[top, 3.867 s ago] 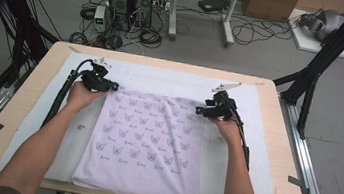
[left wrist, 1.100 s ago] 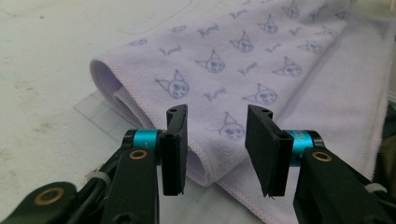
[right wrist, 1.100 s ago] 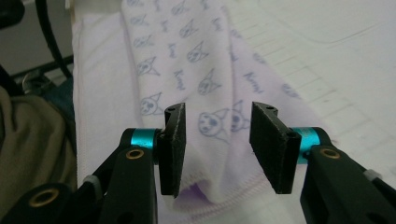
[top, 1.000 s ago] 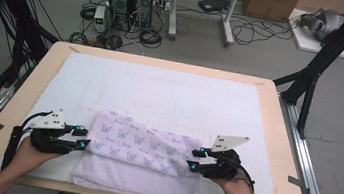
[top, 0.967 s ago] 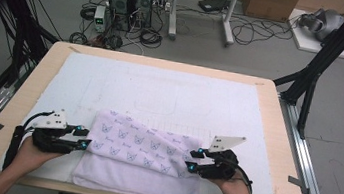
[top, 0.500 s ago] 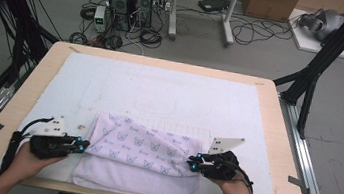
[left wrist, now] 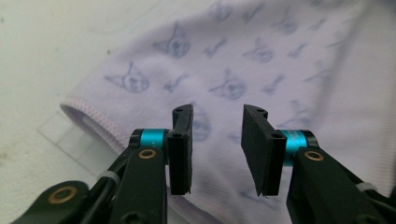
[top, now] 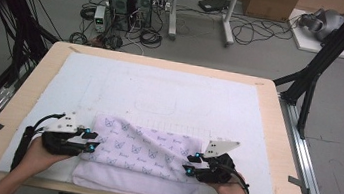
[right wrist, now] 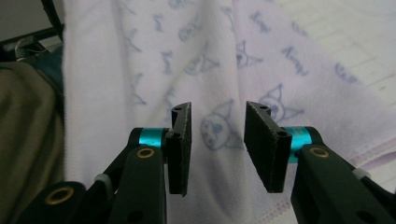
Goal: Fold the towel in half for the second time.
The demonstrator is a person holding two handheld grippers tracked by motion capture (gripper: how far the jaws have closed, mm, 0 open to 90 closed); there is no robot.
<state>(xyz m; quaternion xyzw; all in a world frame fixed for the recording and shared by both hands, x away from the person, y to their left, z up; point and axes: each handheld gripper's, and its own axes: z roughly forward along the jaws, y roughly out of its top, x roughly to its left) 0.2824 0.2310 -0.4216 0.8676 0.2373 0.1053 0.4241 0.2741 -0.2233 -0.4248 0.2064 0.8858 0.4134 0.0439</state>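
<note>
Folded cloth (top: 139,156) between left tool (top: 89,140), right tool (top: 190,163).

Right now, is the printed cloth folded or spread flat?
Folded. The printed cloth lies doubled, its upper layer over a lower one whose edge shows along the near side.

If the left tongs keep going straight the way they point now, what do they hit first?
Most likely the folded lilac cloth with the printed cat faces: the left tongs stand open and aim straight at its top layer, just inside the stitched hem. How big the gap is, I can't judge.
</note>
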